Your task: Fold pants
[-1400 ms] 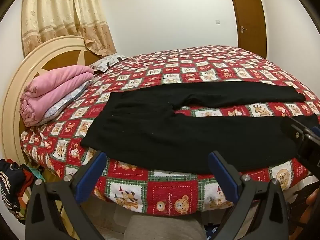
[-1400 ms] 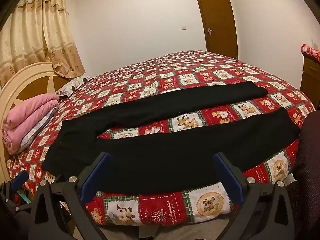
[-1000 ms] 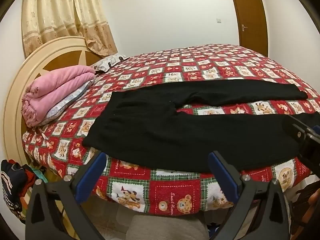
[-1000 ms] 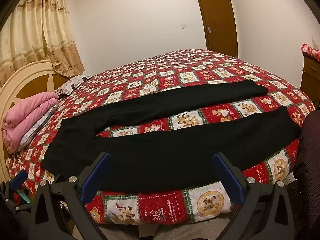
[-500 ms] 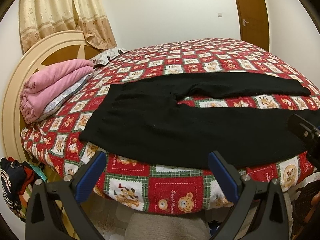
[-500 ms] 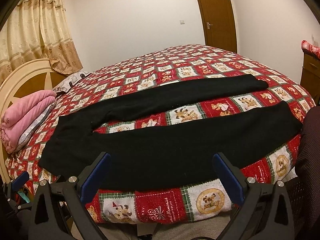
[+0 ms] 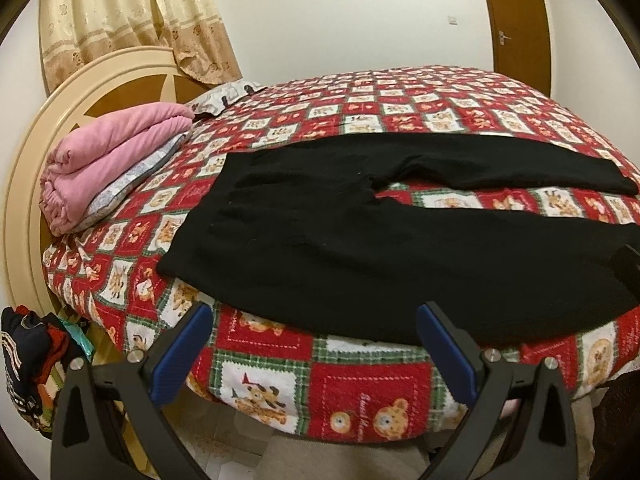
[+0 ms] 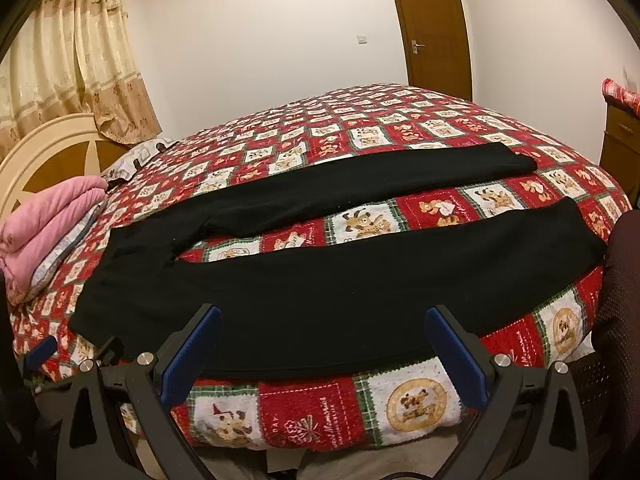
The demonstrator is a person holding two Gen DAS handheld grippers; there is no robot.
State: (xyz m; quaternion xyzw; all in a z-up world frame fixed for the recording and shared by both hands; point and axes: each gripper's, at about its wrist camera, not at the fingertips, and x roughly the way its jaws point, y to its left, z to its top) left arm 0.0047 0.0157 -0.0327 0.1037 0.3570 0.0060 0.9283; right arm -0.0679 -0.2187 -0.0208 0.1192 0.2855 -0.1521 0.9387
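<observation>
Here the black pants [image 7: 360,240] lie spread flat on the bed [image 7: 360,384] just ahead of both tongs, waist nearer the left tongs [image 7: 312,344], legs running past the right tongs [image 8: 320,344], both spread wide and holding nothing.

Plain white walls [image 8: 260,40], brown wooden door [image 8: 432,20] at the back, cream patterned curtain [image 8: 72,68] on the left, bed [image 8: 400,120] under a red teddy-bear quilt, rounded cream headboard [image 7: 100,76], warm indoor light
</observation>
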